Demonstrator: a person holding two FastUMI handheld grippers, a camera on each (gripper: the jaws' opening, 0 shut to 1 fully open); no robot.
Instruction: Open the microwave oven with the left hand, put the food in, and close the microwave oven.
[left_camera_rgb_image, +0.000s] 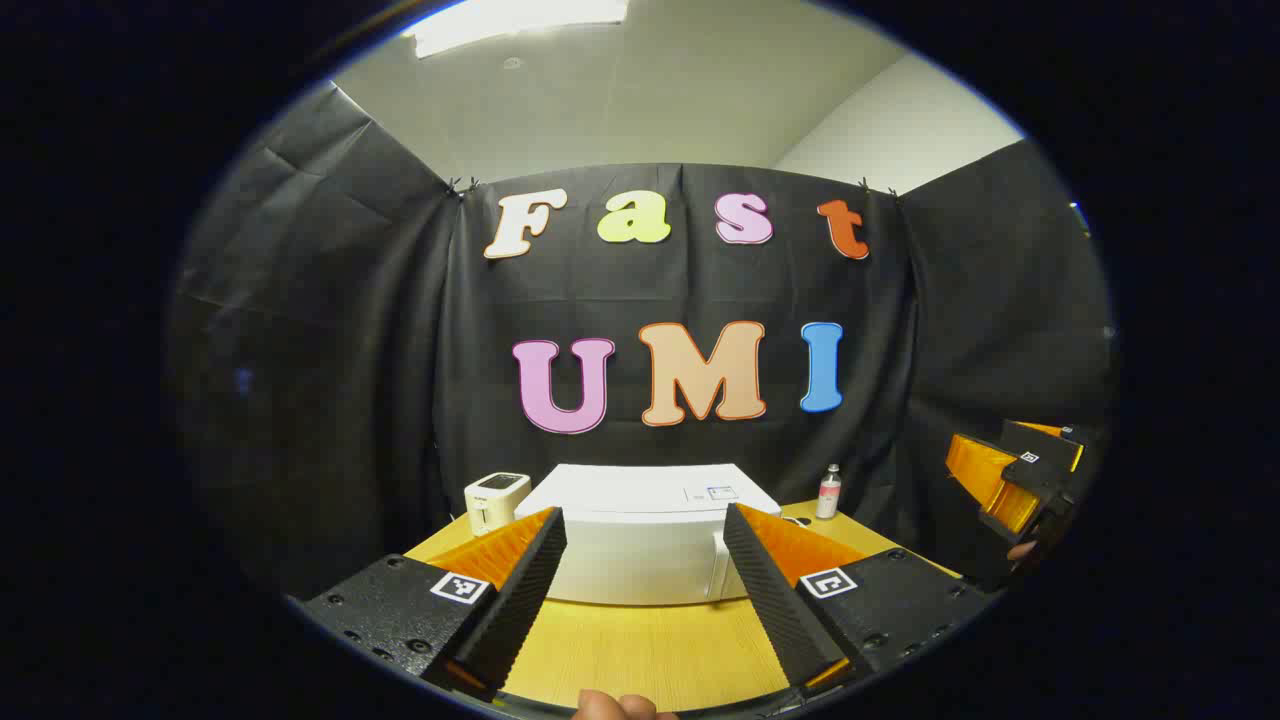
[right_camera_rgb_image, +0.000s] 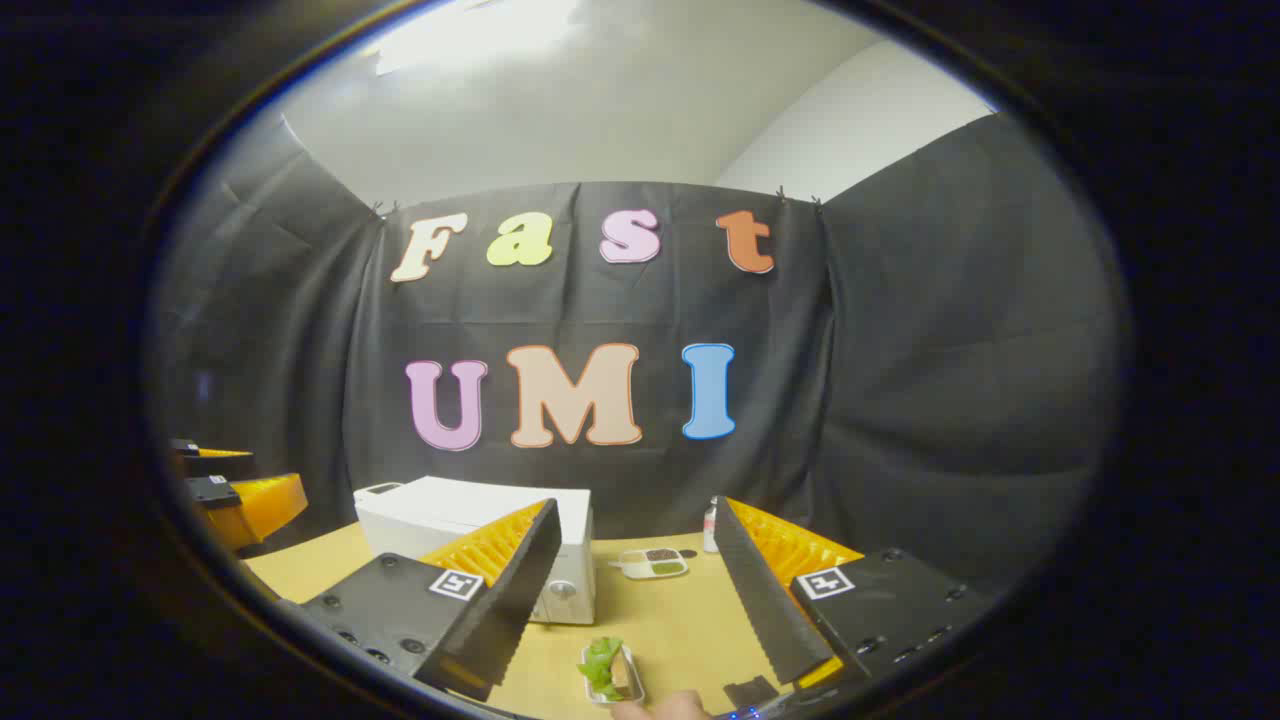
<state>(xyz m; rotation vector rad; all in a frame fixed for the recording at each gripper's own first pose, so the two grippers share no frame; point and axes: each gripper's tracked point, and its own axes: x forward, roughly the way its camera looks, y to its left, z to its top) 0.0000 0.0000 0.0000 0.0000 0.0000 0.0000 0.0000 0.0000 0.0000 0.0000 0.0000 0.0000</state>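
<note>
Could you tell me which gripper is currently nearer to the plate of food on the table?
Right. The right gripper hovers open just above the plate of food; the left gripper faces the microwave.

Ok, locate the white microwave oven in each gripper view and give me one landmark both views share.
Left gripper view: the microwave oven sits at bottom centre on the wooden table, framed between the left gripper fingers, door closed.
Right gripper view: the microwave oven sits lower left of centre, partly behind the right gripper, its front to the right.
Shared landmark: the small bottle standing right of the oven.
</note>
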